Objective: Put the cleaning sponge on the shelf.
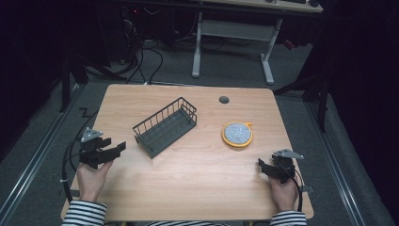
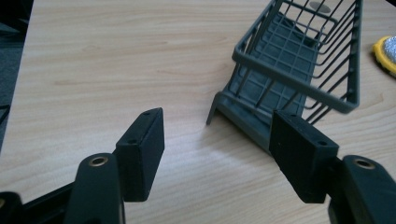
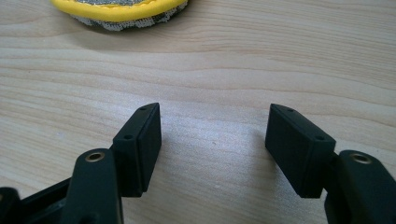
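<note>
A light wooden surface is seen from above in the high view, with a dark wire basket lying slantwise at the centre left of the frame. A round scrubbing pad with a yellow rim and a speckled grey face is placed right of centre, well apart from the basket. A small grey round cap is set into the surface near its far edge.

The left gripper is held at the lower left of the frame in the person's left hand, just beside the basket's near end but not touching it. In the left gripper view its fingers are spread wide with nothing held between them, and the basket is seen at the upper right.

The right gripper is held at the lower right in the right hand, near the pad. In the right gripper view its fingers are likewise spread wide and empty over bare wood, and the pad's edge is seen at the top left.

Striped sleeves are seen at the bottom edge.
</note>
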`<state>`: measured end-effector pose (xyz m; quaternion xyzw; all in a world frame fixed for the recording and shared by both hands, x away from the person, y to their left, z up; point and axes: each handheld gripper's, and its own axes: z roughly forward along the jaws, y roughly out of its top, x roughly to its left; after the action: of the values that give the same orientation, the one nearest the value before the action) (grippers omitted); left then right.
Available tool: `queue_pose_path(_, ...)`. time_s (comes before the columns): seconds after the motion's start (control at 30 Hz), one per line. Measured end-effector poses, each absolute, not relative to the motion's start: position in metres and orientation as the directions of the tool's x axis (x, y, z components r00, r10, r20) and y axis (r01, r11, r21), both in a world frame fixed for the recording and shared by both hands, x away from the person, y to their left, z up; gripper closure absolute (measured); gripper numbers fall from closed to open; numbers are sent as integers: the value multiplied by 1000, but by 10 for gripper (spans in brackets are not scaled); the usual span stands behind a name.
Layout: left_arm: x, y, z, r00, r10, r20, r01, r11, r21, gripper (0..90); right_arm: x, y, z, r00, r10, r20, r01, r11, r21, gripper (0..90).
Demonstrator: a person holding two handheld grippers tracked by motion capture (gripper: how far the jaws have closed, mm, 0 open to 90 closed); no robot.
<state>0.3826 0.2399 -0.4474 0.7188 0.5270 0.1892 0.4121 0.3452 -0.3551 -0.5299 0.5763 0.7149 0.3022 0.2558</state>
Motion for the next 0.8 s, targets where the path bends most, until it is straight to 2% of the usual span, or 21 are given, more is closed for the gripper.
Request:
queue_pose_path(0.37,414,226,-420,411,897,-163,609,-137,781,387,345,-355,-530,-207,978,-14,670,152,726,362)
queue_pose_path(0.8,447,203,-421,448,885,-128,619,-204,759,451,345,-356,-530,-209,978,-3,670,145,728,362)
